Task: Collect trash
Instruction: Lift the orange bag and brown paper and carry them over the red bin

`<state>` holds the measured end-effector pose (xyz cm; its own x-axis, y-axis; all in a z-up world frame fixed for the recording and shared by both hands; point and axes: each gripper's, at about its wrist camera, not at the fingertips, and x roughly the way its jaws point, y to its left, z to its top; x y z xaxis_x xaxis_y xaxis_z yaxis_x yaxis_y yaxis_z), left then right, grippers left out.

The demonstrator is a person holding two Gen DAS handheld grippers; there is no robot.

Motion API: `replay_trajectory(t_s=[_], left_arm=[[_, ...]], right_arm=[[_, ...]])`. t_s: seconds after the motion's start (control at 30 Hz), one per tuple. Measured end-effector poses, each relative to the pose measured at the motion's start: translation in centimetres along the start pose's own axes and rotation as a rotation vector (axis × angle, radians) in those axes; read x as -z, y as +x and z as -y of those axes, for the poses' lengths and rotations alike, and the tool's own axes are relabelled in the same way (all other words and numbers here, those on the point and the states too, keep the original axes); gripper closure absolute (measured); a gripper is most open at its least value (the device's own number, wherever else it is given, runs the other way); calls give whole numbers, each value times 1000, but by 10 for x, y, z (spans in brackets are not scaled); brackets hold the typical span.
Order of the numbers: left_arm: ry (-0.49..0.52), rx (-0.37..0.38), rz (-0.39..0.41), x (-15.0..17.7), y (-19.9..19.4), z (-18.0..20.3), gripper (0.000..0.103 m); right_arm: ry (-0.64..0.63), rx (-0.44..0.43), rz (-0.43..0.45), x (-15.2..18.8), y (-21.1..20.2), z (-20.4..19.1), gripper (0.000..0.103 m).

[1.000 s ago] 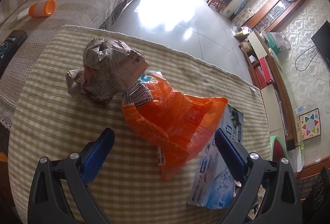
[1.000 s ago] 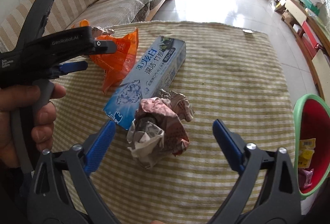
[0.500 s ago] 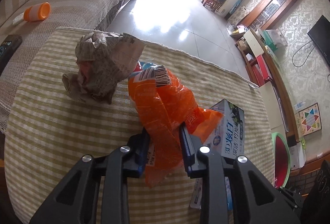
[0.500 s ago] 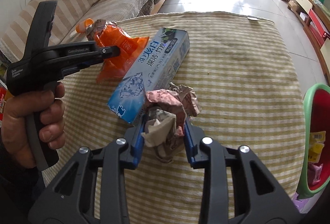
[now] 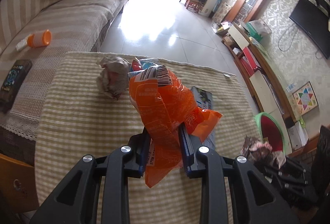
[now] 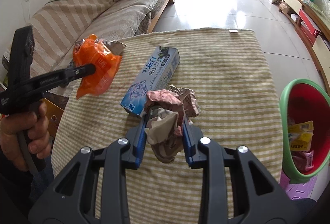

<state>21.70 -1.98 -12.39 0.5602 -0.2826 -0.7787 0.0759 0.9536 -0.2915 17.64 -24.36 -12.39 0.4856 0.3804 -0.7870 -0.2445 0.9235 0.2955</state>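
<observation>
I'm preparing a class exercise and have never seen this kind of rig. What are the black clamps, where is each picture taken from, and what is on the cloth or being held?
There is no robot: a person holds one clamp-like tool in each hand, with a camera on each looking along its fingers. In the left view, the left tool is shut on an orange plastic bag. In the right view, the right tool is shut on crumpled paper. On the striped cloth lies a blue box; another paper wad lies farther back. A red bin stands beside it.
</observation>
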Motion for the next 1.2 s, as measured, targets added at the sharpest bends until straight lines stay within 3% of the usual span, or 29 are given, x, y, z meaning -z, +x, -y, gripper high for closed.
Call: replay_trajectory(t_s=[0.27,0.5,0.87,1.2], left_arm=[[101,-17,20,23,-53,14,79],[142,10,26,33,-70,40,79],[224,115,19,30,-63,104,79],[337,183,-17,22,-32,181,79]], right_arm=[[23,0,68,6,-36,-1,73],[53,21,125,9,-68,14,73],[135,105,209,9,-115,67,73],[238,210,260,8,-148,147,73]])
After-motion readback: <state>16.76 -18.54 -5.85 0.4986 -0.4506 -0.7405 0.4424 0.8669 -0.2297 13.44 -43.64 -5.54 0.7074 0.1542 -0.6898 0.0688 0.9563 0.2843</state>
